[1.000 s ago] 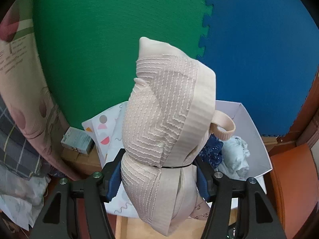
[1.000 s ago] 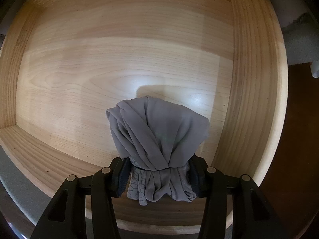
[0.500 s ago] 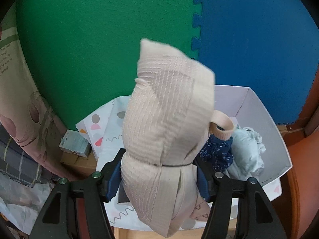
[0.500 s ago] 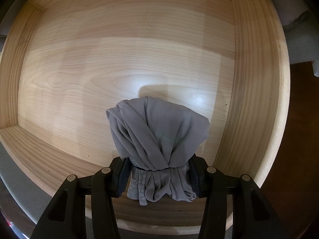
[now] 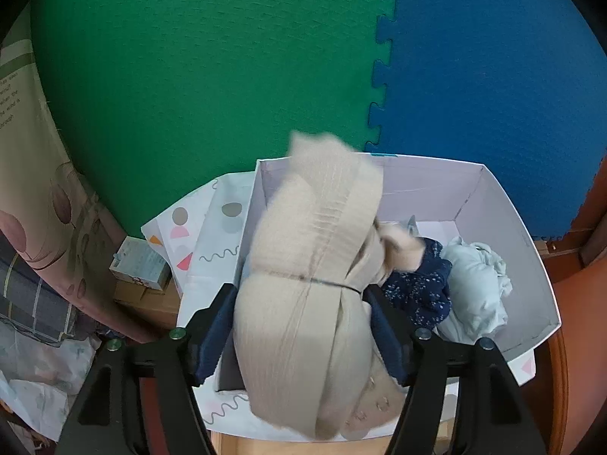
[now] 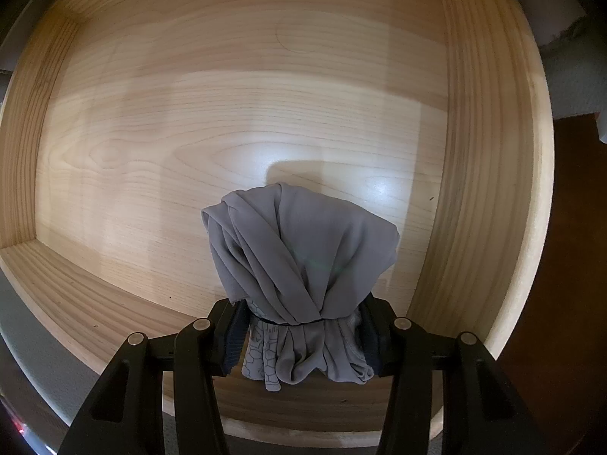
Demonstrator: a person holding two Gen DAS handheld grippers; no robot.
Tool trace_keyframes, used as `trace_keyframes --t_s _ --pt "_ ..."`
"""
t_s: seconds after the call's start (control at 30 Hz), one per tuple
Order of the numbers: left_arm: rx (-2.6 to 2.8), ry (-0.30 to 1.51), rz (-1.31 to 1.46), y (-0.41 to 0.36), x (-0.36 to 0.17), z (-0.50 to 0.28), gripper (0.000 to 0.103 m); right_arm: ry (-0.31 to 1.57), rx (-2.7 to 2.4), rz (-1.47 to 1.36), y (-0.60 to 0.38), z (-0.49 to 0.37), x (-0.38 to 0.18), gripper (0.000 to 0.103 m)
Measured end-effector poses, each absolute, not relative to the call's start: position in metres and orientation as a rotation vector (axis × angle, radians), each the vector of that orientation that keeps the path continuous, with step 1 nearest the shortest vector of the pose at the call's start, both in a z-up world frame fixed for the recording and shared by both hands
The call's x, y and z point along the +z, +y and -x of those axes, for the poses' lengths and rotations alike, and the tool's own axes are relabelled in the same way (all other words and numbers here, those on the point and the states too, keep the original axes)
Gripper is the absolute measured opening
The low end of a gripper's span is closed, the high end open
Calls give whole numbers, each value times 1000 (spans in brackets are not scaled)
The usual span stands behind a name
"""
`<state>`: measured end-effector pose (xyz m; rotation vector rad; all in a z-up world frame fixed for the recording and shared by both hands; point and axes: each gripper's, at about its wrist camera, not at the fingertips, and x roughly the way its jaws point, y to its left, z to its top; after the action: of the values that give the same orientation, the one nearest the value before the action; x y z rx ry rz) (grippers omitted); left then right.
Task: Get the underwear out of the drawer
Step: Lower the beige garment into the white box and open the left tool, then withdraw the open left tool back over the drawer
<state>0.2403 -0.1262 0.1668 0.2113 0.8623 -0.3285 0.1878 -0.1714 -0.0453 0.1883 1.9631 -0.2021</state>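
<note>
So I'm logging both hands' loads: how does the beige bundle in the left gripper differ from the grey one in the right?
The beige bra bundle is bulky and ribbed; the grey underwear bundle is smaller and smooth. The beige one hangs over a white box of clothes; the grey one hangs over a bare wooden drawer. The left gripper jaws are opening around theirs; the right gripper is clamped shut. Both bundles are tied with a dark band.

Green foam mat (image 5: 197, 76) and blue foam mat (image 5: 485, 87) interlock on the floor; a patterned curtain (image 5: 41, 197) hangs at the left.
</note>
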Motion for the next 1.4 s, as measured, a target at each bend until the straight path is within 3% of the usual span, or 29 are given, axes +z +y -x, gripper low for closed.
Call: trace_keyframes --t_s 0.77,1.4 --pt "-370 859 -273 -127 181 -207 71 1967 -207 -191 -174 -189 -47 46" --pt "-363 866 -358 -79 169 -149 71 1979 -218 -180 -173 -193 -50 47"
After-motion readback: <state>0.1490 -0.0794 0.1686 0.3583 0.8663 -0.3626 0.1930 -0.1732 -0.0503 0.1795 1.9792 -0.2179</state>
